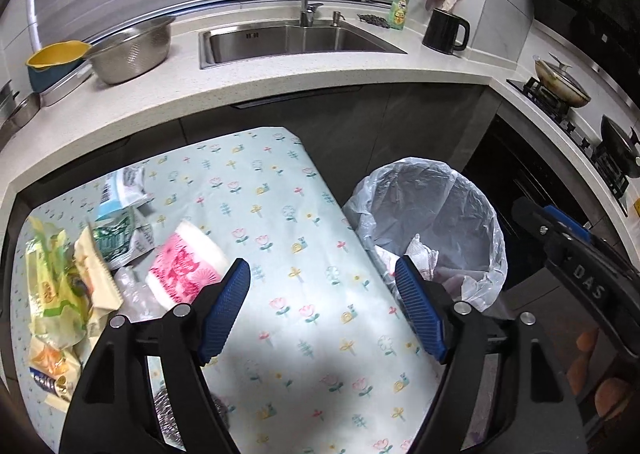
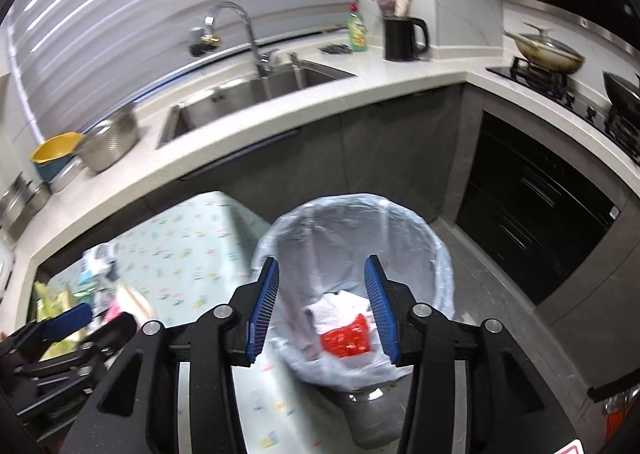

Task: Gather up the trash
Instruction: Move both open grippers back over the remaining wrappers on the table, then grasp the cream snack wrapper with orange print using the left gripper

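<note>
A table with a floral cloth holds a pile of trash at its left: a pink and white packet, green and white wrappers, yellow wrappers. My left gripper is open and empty above the cloth, right of the pink packet. A bin lined with a clear bag stands right of the table. My right gripper is open and empty over the bin, where a red packet and white paper lie.
Kitchen counter behind the table with sink, steel colander, black kettle, dish soap. Stove with pans at right. A steel scourer lies at the table's near edge.
</note>
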`<state>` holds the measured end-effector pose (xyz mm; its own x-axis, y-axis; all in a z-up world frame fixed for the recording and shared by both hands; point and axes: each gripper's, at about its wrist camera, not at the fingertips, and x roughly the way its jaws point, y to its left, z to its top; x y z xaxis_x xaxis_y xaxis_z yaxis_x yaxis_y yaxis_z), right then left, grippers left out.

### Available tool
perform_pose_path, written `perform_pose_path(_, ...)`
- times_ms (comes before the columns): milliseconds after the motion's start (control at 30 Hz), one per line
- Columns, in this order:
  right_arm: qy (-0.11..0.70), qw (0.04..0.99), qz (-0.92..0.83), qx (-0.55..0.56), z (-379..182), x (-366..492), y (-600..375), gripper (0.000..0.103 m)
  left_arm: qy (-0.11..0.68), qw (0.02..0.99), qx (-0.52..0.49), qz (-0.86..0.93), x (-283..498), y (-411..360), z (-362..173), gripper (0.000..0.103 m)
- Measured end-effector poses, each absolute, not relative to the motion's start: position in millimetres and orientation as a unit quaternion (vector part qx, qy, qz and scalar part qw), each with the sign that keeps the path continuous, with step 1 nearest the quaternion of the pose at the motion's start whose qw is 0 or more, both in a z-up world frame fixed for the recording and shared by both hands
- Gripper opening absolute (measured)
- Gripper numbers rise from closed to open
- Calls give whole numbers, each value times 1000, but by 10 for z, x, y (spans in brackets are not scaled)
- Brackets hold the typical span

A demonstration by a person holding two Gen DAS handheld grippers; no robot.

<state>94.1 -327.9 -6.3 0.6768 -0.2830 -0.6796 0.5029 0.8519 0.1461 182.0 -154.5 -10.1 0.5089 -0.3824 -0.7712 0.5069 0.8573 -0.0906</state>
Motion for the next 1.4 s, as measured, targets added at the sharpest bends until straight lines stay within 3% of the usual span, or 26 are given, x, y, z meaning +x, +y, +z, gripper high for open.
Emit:
perform_pose_path(500, 353, 919, -117, 134, 71, 956, -2079, 49, 429, 885, 48, -173, 1749, -357, -106, 71)
perform_pose_path(1233, 411, 905, -7, 110, -383, 1515, -630, 49, 490, 870, -49, -24, 1880, 1688, -702, 71)
perform_pose_path(1400, 418, 902, -3, 107, -476, 1796, -486, 49, 500, 863, -68, -18, 1969, 1837, -856, 80)
